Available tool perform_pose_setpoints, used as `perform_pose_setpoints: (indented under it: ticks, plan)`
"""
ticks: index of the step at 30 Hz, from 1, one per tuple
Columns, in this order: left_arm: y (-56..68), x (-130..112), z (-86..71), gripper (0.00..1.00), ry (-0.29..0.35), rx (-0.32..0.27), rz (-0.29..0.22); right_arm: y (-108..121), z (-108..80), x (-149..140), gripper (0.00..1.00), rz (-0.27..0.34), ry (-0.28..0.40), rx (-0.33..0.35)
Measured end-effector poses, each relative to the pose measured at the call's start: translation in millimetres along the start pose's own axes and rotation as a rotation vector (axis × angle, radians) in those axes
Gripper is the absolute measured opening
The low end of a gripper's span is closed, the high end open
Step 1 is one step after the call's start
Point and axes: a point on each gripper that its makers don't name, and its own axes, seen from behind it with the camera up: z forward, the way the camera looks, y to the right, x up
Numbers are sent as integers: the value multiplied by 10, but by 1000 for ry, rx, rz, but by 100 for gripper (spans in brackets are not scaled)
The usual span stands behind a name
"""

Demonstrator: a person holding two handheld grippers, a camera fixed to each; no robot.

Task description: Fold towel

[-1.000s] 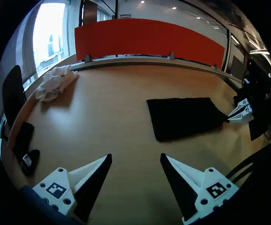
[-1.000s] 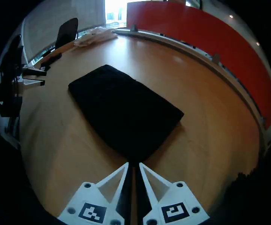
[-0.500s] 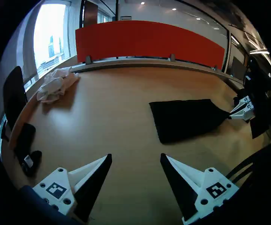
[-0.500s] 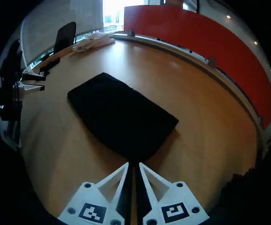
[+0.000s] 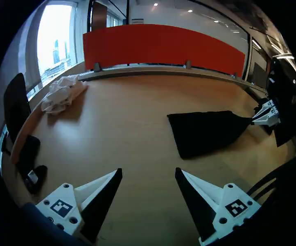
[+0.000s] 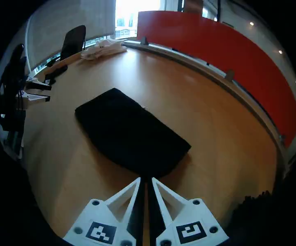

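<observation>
- On the wooden table [image 5: 119,123], toward the right in the left gripper view: the black towel [image 5: 203,130], mostly flat, with its far right corner drawn out to a point.
- At that point: the right gripper [image 5: 254,120], small and far off, closed on the corner of the towel, near the right end of the table.
- In the foreground of the same view: the left gripper [image 5: 148,174], fingers spread wide apart, bare table between them; holds nothing and stands well apart from the towel.
- In the right gripper view, at the bottom: the right gripper [image 6: 147,180], its two fingers pressed almost together, only a thin dark slit between them; pinches the near edge of the black towel [image 6: 129,131] right at the fingertips.
- Beyond the fingertips: the rest of the towel, flat on the table [image 6: 217,135] as a dark rounded rectangle, running away to the upper left.
- At the far left of this view: the left gripper [image 6: 48,92], beside the table edge, fingers clearly apart, with nothing between them, well apart from the towel.
- At the far corner of the table: a crumpled white cloth [image 5: 62,92], also at the top of the right gripper view [image 6: 105,47], well apart from the towel.
- Behind the table: a long red partition [image 5: 164,45] along the far edge.
- Near the white cloth: a black chair [image 5: 14,102] just beside the table, and behind it a bright window [image 5: 53,45].
</observation>
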Motion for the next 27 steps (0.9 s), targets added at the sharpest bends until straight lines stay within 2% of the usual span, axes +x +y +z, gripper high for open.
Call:
perform_pose_setpoints:
  ticks: [9,27]
  plan:
    - [6,-26,-83,96,-2,-2,-4,-51,34,243,4,-44,26,9]
    - [0,-64,-239,96,9,5,-29,-343,175,1220,4,-215,125,76]
